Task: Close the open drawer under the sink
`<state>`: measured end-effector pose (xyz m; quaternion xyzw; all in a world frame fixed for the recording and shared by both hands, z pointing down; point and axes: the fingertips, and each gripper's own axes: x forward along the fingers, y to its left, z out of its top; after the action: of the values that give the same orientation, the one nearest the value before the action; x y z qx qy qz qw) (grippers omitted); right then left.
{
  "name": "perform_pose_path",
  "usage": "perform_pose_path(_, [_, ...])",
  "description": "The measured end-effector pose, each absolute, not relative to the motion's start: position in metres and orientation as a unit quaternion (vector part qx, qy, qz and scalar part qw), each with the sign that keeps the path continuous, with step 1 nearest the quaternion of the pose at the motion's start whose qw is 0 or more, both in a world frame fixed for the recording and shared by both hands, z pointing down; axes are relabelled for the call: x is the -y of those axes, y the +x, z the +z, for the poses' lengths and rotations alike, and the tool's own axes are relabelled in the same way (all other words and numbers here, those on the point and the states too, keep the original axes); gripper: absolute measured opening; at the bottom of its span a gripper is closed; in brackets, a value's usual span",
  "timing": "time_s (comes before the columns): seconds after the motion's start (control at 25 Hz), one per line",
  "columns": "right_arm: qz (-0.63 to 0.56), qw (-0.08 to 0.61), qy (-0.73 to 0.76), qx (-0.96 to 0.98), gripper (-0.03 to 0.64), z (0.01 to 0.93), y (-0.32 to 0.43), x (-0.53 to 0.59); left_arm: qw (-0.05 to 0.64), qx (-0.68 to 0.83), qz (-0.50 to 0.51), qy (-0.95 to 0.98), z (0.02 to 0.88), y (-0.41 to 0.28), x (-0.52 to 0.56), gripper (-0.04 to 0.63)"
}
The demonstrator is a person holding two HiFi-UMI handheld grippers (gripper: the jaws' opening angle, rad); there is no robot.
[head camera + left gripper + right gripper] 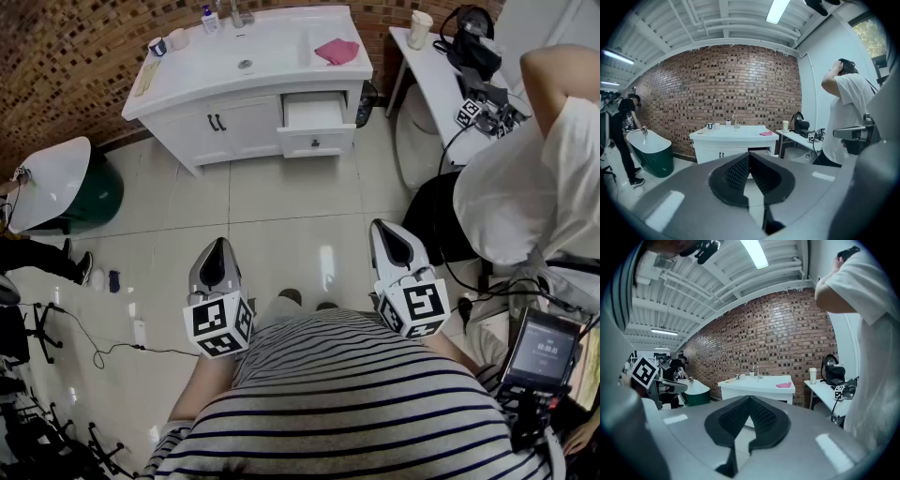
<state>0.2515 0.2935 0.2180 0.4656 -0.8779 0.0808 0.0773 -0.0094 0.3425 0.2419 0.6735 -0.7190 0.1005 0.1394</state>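
1. Drawer [314, 112] is standing open at the right end of the white vanity [225, 127], under the sink [246, 64]. It is lying at about 12 o'clock from the person in the head view, well apart from both grippers.
2. Its box is projecting toward 6 o'clock, with the front panel [298, 141] and small knob [316, 143] facing the person. The sliding axis is running 12 to 6, and the panel's long edge is running 9 to 3. It is appearing pulled well out, though the steep, curved view is making the extent hard to judge.
3. Left gripper [219, 246] and right gripper [379, 227] are hanging close to the person's body. Each is showing its finger pads meeting at the tips, with nothing between them.
4. Likely faults:
   - A push landing off-centre at 9 or 3 on the panel is likely to skew the drawer on its runners and jam it.
   - Closed tips pressing on the rounded knob may be slipping aside.
   - Too hard a shove may be slamming it.
   - The bystander [525, 187] at 2 o'clock and the floor cables [469, 281] are crowding the approach.
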Motion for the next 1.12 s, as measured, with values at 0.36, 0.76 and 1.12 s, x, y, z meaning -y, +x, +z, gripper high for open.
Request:
perform_pose_path(0.36, [0.068, 0.078, 0.467, 0.878, 0.0, 0.228, 0.238, -0.255, 0.141, 0.707, 0.099, 0.686, 0.263, -0.018, -0.301, 0.017])
perform_pose_path(0.76, [0.084, 0.109, 0.489, 0.862, 0.0, 0.263, 0.168, -0.103, 0.172, 0.685, 0.104, 0.7, 0.298, -0.09, -0.134, 0.017])
perform_pose_path(1.12, [0.131, 0.171, 0.523, 0.825, 0.0, 0.301, 0.102, 0.021, 0.202, 0.604, 0.147, 0.757, 0.321, -0.145, 0.017, 0.017])
